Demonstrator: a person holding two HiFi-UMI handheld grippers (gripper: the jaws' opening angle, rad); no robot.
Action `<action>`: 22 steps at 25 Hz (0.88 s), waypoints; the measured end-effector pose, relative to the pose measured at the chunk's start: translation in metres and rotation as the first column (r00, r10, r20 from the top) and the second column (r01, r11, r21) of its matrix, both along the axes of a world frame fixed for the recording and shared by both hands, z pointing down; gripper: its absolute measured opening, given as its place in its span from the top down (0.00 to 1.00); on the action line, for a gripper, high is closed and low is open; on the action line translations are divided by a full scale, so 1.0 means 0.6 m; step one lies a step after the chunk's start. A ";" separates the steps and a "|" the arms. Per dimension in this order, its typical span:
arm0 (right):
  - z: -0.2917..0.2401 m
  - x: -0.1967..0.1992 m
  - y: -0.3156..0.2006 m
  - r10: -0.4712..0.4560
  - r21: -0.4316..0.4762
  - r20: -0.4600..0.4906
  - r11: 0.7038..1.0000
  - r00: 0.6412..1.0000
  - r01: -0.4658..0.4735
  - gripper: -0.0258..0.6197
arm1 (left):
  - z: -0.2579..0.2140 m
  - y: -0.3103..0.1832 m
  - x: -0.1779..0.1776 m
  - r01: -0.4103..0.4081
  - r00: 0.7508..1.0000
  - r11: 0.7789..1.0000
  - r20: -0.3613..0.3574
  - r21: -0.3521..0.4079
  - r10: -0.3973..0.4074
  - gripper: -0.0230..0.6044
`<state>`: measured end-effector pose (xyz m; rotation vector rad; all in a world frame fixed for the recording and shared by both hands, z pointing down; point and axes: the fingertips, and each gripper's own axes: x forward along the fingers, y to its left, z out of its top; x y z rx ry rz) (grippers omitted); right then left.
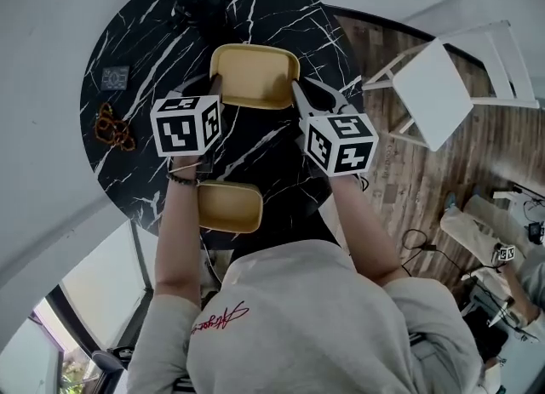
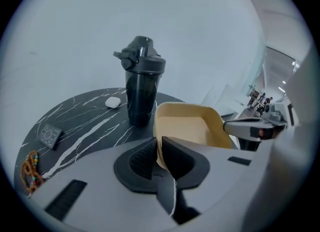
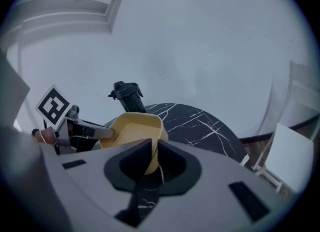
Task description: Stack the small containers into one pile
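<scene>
Over the round black marble-look tabletop [image 1: 140,39], my left hand-held gripper [image 2: 159,150] is clamped on the left rim of the shallow yellow plastic container [image 1: 254,77], so it's held up around the middle. A second matching yellow container [image 1: 230,207] sits at the near edge by my left forearm [image 1: 179,222]. My right hand-held gripper [image 3: 151,153] is pinching the opposite rim, jaws closed on it.

Person wearing a light grey sweatshirt [image 1: 324,324] with red script lettering [image 1: 217,318], sleeves pushed up, and a dark beaded bracelet [image 1: 181,178] on the left wrist.
</scene>
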<state>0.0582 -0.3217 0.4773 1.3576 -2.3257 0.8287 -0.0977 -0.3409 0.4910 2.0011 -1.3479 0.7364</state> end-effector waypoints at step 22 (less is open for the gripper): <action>-0.090 -0.079 0.188 -0.290 0.046 0.073 0.957 0.954 0.287 0.89 | -0.102 0.244 -0.079 0.202 0.979 0.979 -0.014 0.027 -0.201 0.89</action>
